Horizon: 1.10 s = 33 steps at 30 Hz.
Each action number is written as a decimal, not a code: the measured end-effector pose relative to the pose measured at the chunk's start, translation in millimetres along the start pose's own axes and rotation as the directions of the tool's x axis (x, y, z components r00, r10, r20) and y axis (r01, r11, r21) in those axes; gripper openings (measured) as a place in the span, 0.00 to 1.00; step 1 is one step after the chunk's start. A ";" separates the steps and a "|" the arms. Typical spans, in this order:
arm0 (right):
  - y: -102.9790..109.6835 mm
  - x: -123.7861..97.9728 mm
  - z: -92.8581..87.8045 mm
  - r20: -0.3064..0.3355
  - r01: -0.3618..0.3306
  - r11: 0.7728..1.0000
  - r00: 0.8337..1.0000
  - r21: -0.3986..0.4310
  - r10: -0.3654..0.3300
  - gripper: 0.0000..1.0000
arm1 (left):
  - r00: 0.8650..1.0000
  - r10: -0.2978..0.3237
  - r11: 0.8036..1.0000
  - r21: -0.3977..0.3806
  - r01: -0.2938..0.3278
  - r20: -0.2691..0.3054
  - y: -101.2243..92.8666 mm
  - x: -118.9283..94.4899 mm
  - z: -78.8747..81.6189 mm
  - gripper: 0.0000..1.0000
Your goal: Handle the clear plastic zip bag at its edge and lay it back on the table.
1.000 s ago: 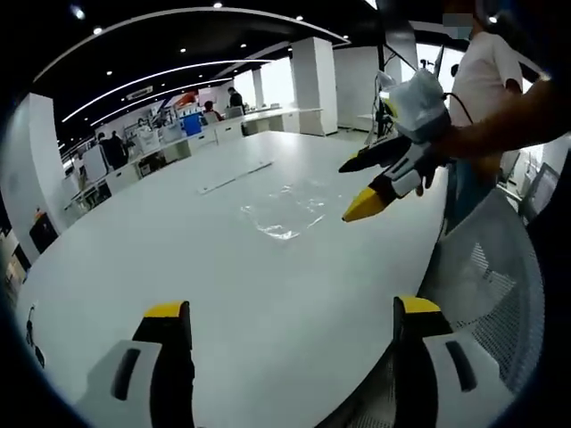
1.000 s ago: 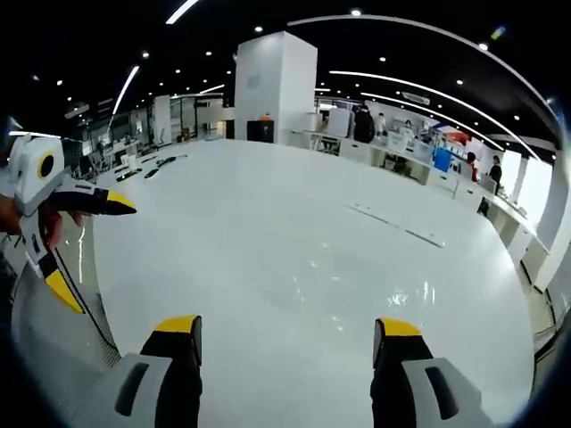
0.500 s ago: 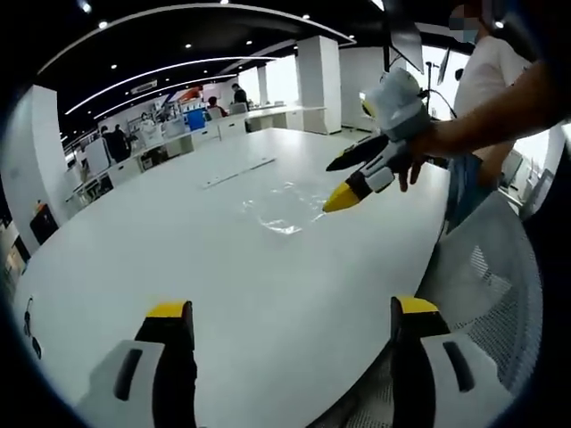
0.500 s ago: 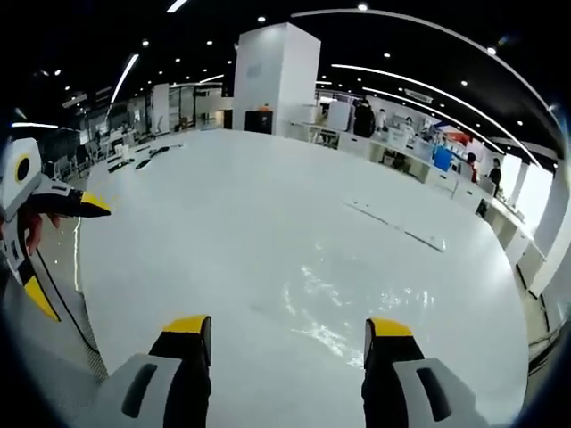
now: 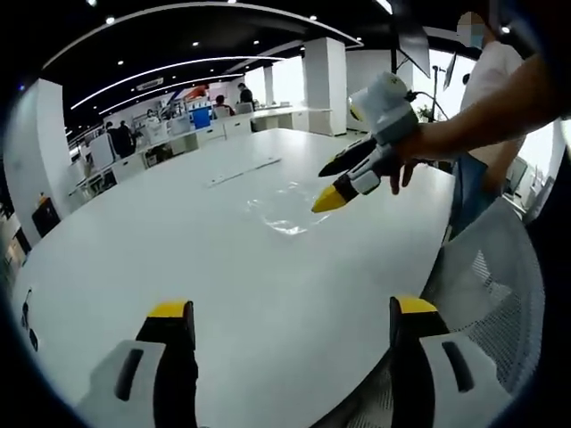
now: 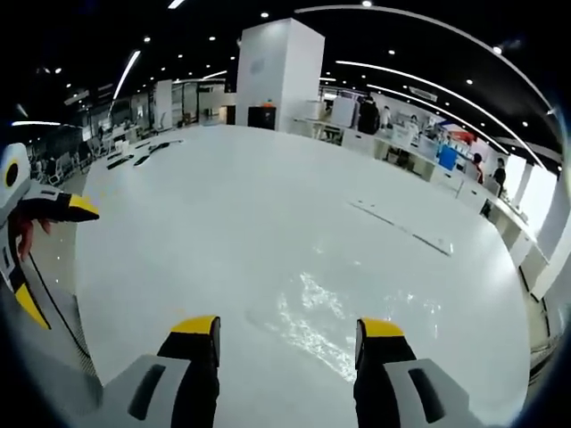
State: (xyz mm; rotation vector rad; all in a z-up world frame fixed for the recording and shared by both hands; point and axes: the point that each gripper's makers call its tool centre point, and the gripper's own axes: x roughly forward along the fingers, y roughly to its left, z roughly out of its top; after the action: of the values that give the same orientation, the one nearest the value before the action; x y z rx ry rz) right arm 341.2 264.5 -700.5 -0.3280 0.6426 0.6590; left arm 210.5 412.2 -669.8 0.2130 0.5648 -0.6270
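Observation:
A clear plastic zip bag (image 5: 284, 209) lies flat on the big white table (image 5: 178, 241), faint and glinting. In the right gripper view the bag (image 6: 339, 312) lies just beyond the yellow-tipped jaws of my right gripper (image 6: 287, 326), which stands open above its near edge. The left gripper view shows that right gripper (image 5: 328, 185) from the side, held by a hand, hovering at the bag's right edge. My left gripper (image 5: 290, 310) is open near the table's front edge, well short of the bag. It also appears at the left of the right gripper view (image 6: 45, 254).
A long thin strip (image 5: 241, 172) lies on the table beyond the bag. A mesh chair back (image 5: 495, 285) stands at the right by the table edge. A person in a white shirt (image 5: 486, 80) stands there. Desks and white pillars (image 6: 278, 76) fill the background.
The right gripper has moved forward and down toward the bag, which now lies closer to its jaws. The left gripper has barely moved.

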 end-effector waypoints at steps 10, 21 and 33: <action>11.0 9.8 7.7 -0.008 -0.020 1.000 1.000 -0.014 0.020 0.55 | 1.000 0.000 1.000 0.014 0.000 -0.001 -2.1 -0.1 1.7 0.88; 11.3 22.3 8.1 -0.022 -0.013 1.000 1.000 -0.010 0.013 0.47 | 1.000 -0.001 1.000 0.014 0.001 -0.005 -5.6 -1.9 -1.8 0.87; 13.2 35.7 7.7 -0.043 -0.008 1.000 0.999 0.018 0.009 0.41 | 1.000 -0.003 1.000 0.015 0.003 0.004 -7.4 -3.6 2.0 0.85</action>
State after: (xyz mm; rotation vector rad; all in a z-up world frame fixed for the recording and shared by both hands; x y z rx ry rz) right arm 357.7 294.5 -718.7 -0.3234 0.6911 0.6551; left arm 204.5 407.3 -666.3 0.2251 0.5568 -0.6349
